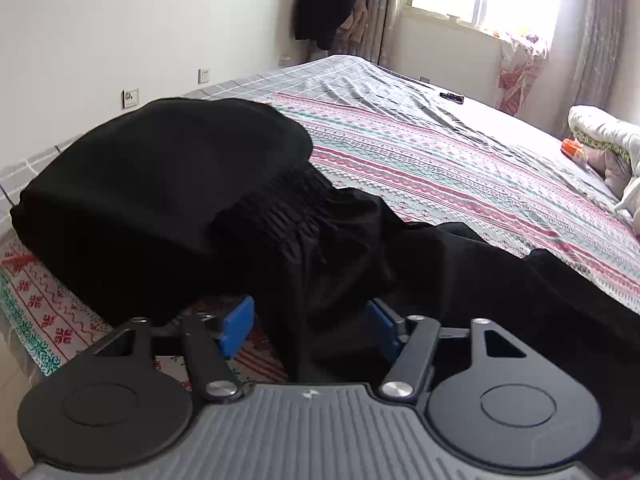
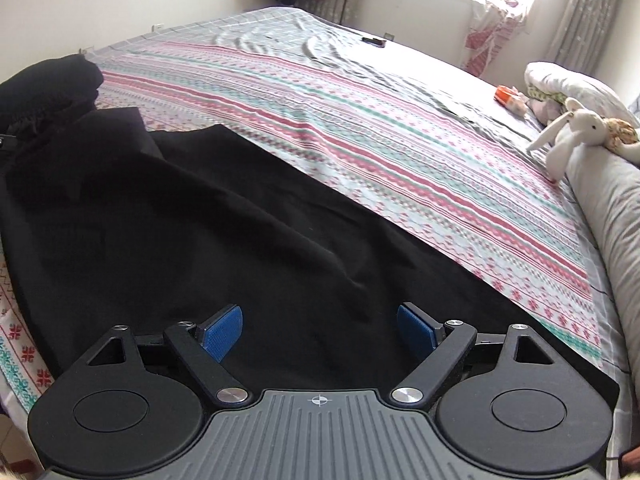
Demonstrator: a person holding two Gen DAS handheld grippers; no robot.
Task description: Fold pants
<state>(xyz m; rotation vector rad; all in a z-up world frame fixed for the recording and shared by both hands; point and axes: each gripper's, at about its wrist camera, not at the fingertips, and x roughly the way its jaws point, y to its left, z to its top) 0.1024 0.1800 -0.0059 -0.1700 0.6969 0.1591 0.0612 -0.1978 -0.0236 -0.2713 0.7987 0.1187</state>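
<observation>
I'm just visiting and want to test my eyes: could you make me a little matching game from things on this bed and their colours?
Things:
1. pants
2. toy rabbit
3. gripper pads
4. bedspread

Colours:
A. blue
B. striped pink and teal
C. black
D. white

Pairs: 1-C, 2-D, 3-A, 4-B

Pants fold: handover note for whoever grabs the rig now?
Left hand-held gripper: jaws apart, black cloth between the blue pads, not pinched as far as I can tell.
Right hand-held gripper: open, over the cloth, nothing held.
Pants: black, spread along the near edge of the bed; gathered waistband at the left end, with a black bundle lying over it.
Done: pants laid out, no clean fold visible.
Left: grasp, fold, smooth.
</observation>
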